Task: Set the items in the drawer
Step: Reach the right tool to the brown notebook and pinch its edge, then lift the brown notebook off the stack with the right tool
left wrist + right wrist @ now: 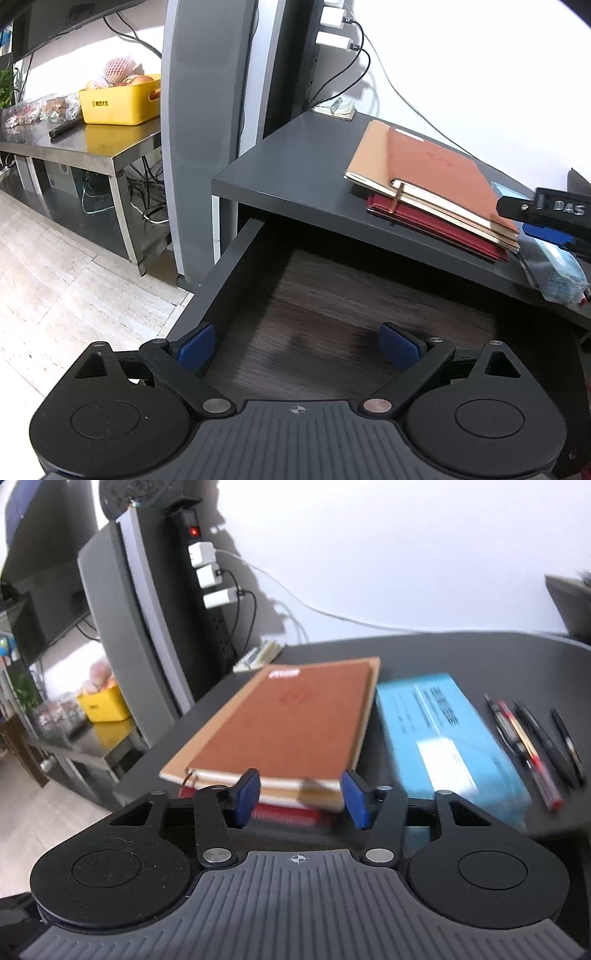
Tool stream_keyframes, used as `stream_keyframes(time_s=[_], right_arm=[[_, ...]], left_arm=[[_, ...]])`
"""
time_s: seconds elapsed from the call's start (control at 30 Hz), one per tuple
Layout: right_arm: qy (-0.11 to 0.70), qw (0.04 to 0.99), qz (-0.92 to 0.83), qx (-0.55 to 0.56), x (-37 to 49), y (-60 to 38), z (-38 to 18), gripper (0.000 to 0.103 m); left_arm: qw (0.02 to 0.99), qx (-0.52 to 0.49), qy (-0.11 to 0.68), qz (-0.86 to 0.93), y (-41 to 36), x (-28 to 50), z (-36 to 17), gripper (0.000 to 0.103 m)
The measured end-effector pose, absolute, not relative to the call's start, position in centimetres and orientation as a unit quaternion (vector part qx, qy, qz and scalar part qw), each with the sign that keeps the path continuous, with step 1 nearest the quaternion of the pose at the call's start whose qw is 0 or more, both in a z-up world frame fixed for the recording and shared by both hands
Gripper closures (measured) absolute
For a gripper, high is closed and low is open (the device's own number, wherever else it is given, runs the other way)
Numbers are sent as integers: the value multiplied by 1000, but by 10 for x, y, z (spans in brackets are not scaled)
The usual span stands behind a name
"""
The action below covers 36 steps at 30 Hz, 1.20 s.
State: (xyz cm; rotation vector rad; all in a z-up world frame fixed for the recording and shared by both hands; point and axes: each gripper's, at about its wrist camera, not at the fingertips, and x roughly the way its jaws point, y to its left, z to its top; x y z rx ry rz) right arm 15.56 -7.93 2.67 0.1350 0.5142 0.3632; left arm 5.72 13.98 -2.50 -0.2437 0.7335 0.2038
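Note:
The drawer (pixel 332 314) stands pulled out under the dark desk top (pixel 295 173), and its wood-grain floor is bare. My left gripper (pixel 298 345) hovers over it, open and holding nothing. On the desk lies a stack of notebooks: a brown one (pixel 288 723) on top, a tan one beneath, a red one (pixel 288 814) lowest. A light blue box (pixel 450 734) lies to its right, then several pens (pixel 528 746). My right gripper (pixel 301 797) sits at the stack's near edge, jaws half apart, pads pressing on nothing. A finger (pixel 524 206) of it shows in the left wrist view.
A power strip with white chargers (pixel 207 576) runs up beside a tall grey panel (pixel 203 110). A small notepad (pixel 338 109) lies at the desk's back. To the left stands a steel table (pixel 92 147) with a yellow basket of fruit (pixel 118 99). Pale floor (pixel 55 277) lies left of the drawer.

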Motion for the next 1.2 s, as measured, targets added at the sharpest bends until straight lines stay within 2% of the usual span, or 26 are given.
stream_keyframes(time_s=[0.1,0.23,0.3,0.43,0.57,0.7,0.77,0.87,1.03,1.07,1.1,1.13,1.2], right_arm=[[261,951,157,46,173,-72,23,53],[281,945,149,78,190,-74,15,52],[275,946,148,86,190,-74,15,56],[252,948,155,119,186,-80,18,56],[270,922,172,219,191,-104,13,59],[282,860,203,375,198,-139,-4,73],[298,826,220,426,202,-150,-12,75],[328,799,233,448,207,-148,-20,75],[322,798,220,458,215,-134,-27,75],[320,800,216,460,216,-130,-27,78],[321,802,208,458,217,-126,-27,92],[321,805,203,456,217,-123,-27,98],[309,810,209,452,213,-120,-23,100]], left_arm=[[920,-123,358,101,143,60,-27,7],[918,-127,362,101,143,63,-31,7],[917,-127,364,101,143,64,-33,7],[916,-130,365,101,143,64,-34,7],[916,-132,365,104,145,65,-35,7],[915,-133,364,109,145,64,-35,7],[915,-134,364,110,145,64,-35,7],[916,-133,363,110,144,63,-34,7],[915,-132,365,109,142,61,-32,7],[916,-133,364,108,141,60,-31,7],[916,-135,362,108,141,59,-29,7],[918,-137,357,108,142,57,-27,7],[920,-144,348,109,144,54,-23,7]])
